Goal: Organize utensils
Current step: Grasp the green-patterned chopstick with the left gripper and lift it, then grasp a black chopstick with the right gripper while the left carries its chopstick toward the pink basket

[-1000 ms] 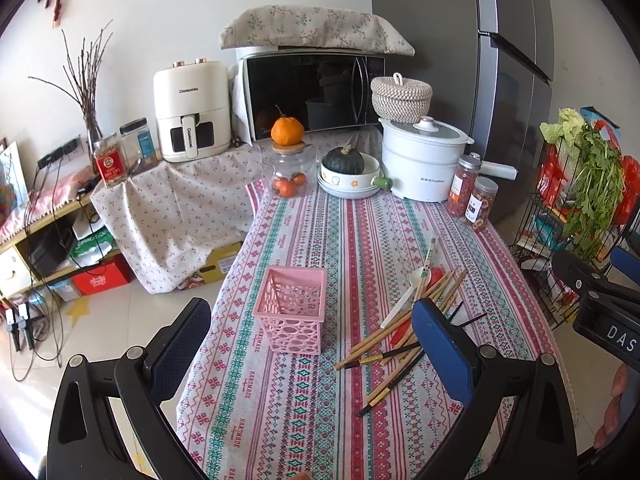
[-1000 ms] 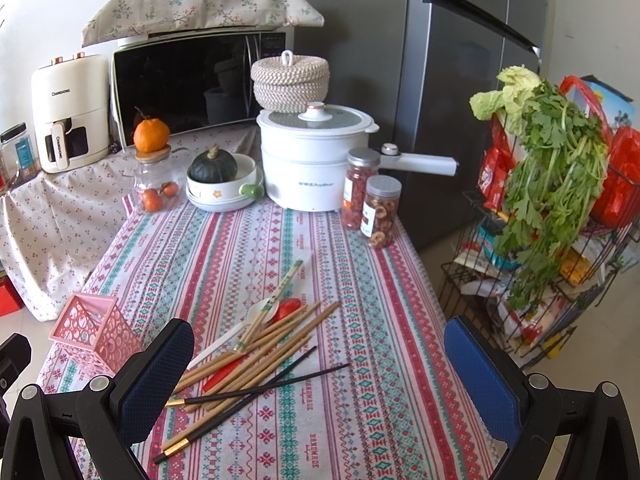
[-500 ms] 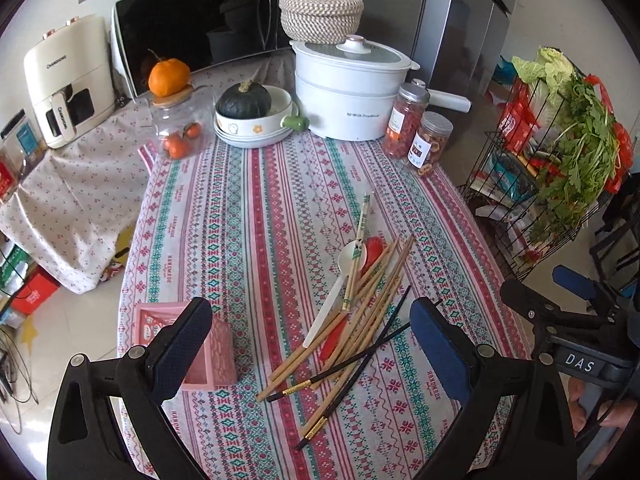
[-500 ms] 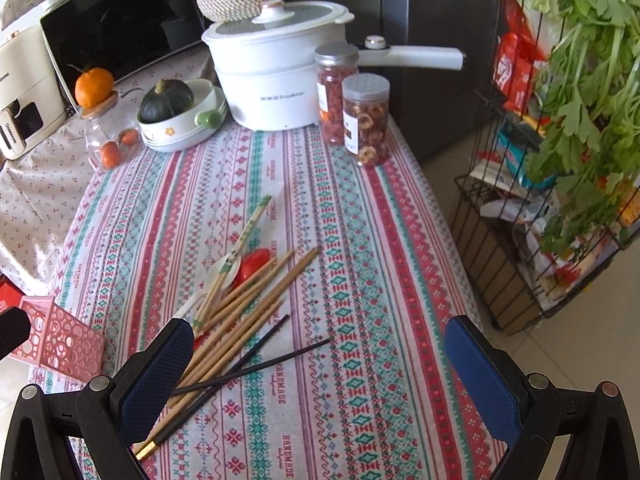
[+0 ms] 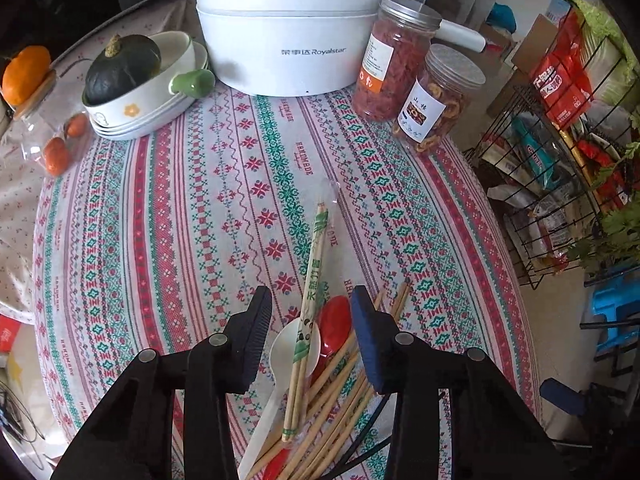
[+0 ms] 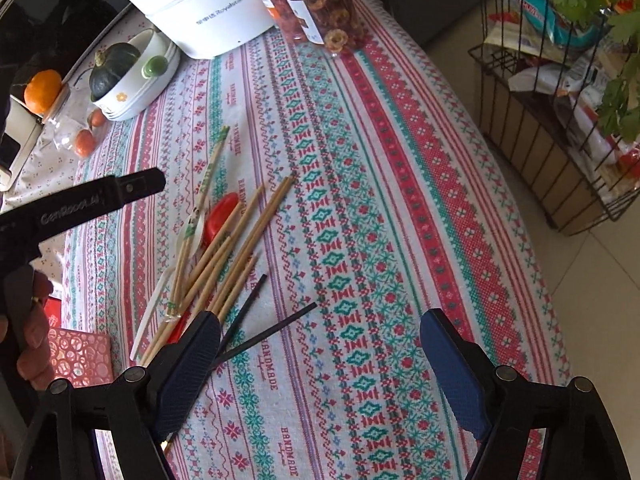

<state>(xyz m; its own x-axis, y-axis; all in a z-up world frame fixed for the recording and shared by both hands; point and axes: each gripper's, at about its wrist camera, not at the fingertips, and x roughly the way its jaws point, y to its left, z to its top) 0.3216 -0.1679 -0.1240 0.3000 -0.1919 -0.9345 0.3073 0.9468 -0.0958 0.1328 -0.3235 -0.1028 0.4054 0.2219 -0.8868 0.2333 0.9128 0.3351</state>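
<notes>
At the left edge of the right wrist view, the pink basket point(image 6: 80, 356) is sitting on the bench point(image 6: 400, 240), beside the hand point(image 6: 34, 340) gripping the left tool. The left tool point(image 5: 312, 328) is pointing steeply down over the heap of utensils, its jaws closing with the wrapped chopsticks point(image 5: 310, 300), the white spoon point(image 5: 288, 354) and the red spoon point(image 5: 334, 330) lying between them; the pads are not pressing on anything. The bamboo chopsticks point(image 6: 236, 248) are fanning out to the right of those, and two black chopsticks point(image 6: 260, 320) are lying nearest the right tool point(image 6: 320, 364). Its jaws are also closing but standing wide apart over bare cloth, the left finger point(image 6: 188, 368) overlapping the black sticks' near ends.
</notes>
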